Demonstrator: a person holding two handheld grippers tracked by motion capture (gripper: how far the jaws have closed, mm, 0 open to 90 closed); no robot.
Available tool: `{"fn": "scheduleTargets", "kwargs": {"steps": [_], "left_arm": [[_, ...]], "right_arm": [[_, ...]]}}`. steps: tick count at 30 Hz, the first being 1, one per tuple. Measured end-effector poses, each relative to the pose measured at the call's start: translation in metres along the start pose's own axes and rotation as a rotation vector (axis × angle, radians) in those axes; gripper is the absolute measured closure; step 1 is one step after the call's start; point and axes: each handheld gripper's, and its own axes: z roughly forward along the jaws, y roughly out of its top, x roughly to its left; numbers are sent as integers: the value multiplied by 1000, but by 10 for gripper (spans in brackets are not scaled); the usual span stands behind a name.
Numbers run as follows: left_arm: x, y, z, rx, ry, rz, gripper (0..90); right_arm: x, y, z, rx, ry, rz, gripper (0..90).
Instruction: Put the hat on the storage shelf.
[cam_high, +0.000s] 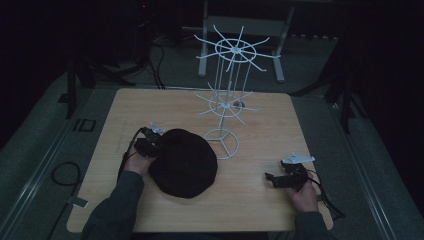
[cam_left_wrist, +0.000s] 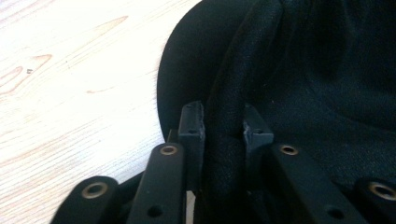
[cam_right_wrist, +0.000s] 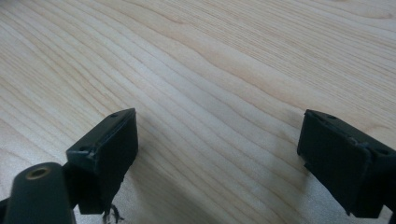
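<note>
A soft black hat (cam_high: 183, 162) lies on the wooden table (cam_high: 260, 125), close to the person's side and a bit to the left, just in front of the round foot of a white wire rack (cam_high: 227, 97). The left gripper (cam_high: 148, 142) sits at the hat's left edge, and in the left gripper view its two jaws are squeezed on a fold of the black cloth (cam_left_wrist: 224, 135). The right gripper (cam_high: 290, 176) rests over bare wood well away from the hat on the right, and in the right gripper view its jaws stand wide apart with nothing between them.
</note>
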Motion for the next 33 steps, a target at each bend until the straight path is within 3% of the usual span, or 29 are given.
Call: {"fn": "scheduleTargets", "kwargs": {"steps": [5,7,19,33], "left_arm": [[3,-2,-3,-6,-9,-24,795],[5,-5,-6,-23,-14,-50,796],[20,-11,-42,-144,-5,-92,797],[54,-19,-71,-231,-83,-238,796]], "right_arm": [[0,0,0,0,0,0,122],[0,0,0,0,0,0,122],[0,0,0,0,-2,1,123],[0,0,0,0,-2,2,123]]}}
